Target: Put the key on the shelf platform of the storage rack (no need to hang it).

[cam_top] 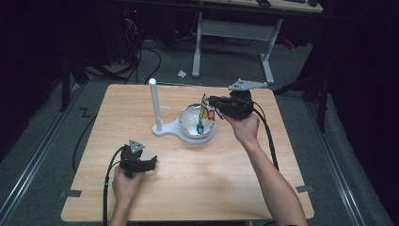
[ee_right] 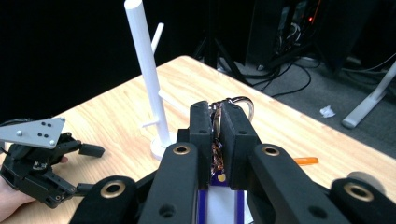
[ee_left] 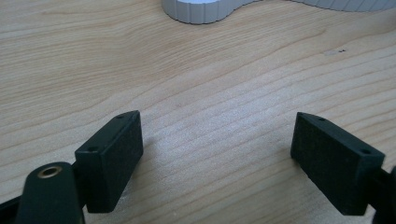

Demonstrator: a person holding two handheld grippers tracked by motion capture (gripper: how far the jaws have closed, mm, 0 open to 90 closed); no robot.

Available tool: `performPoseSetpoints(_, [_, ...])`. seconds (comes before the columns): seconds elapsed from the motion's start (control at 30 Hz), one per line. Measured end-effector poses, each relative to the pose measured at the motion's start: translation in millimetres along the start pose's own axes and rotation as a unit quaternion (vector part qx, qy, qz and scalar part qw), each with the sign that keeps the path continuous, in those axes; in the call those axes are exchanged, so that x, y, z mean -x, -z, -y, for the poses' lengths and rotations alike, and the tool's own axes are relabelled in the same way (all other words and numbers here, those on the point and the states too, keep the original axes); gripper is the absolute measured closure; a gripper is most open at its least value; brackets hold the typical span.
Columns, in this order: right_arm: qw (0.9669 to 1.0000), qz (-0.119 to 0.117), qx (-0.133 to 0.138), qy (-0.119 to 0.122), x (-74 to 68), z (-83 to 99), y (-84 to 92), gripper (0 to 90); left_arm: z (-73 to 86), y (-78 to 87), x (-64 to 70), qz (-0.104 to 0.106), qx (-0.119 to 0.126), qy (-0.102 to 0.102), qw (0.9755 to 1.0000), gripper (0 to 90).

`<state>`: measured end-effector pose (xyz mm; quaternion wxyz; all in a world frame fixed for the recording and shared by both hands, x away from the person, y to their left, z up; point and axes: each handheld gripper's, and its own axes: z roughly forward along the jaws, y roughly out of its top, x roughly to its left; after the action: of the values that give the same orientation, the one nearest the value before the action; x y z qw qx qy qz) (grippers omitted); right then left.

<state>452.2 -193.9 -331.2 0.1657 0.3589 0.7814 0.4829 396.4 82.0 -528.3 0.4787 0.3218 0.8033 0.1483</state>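
A white stand has a tall post (cam_top: 154,103) and a bowl (cam_top: 188,125) on its base in the middle of the table. My right gripper (cam_top: 208,100) is held over the bowl's right rim, shut on a key ring (ee_right: 239,101) whose coloured tags (cam_top: 205,115) hang into the bowl. In the right gripper view its jaws (ee_right: 217,116) pinch the ring, with the post (ee_right: 148,74) and its short side pegs just beyond. My left gripper (cam_top: 151,163) lies low at the table's front left, open, with bare wood between its fingers (ee_left: 217,135).
The stand's base edge (ee_left: 198,10) lies ahead of the left gripper. An orange item (ee_right: 306,161) lies on the table past the right jaws. Behind the table (cam_top: 141,197) stand a white desk frame (cam_top: 233,28), floor cables and a crumpled paper (cam_top: 181,73).
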Motion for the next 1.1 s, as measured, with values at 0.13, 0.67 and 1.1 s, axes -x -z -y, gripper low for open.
performPoseSetpoints(0.13, [1.0,-0.002,-0.005,-0.006,0.8,4.8,-7.3,84.2,0.1,0.1,0.5,-0.002,0.0,0.005,1.0,17.3])
performPoseSetpoints(0.67, [0.9994,-0.012,-0.026,-0.02,3.2,19.7,-23.3,84.1,-0.2,-0.2,-0.5,0.001,0.002,-0.004,1.0,17.3])
performPoseSetpoints(1.1, [0.9984,-0.021,-0.048,-0.023,3.2,27.2,-39.2,84.2,-0.1,0.0,-0.2,0.001,0.001,-0.001,1.0,17.3])
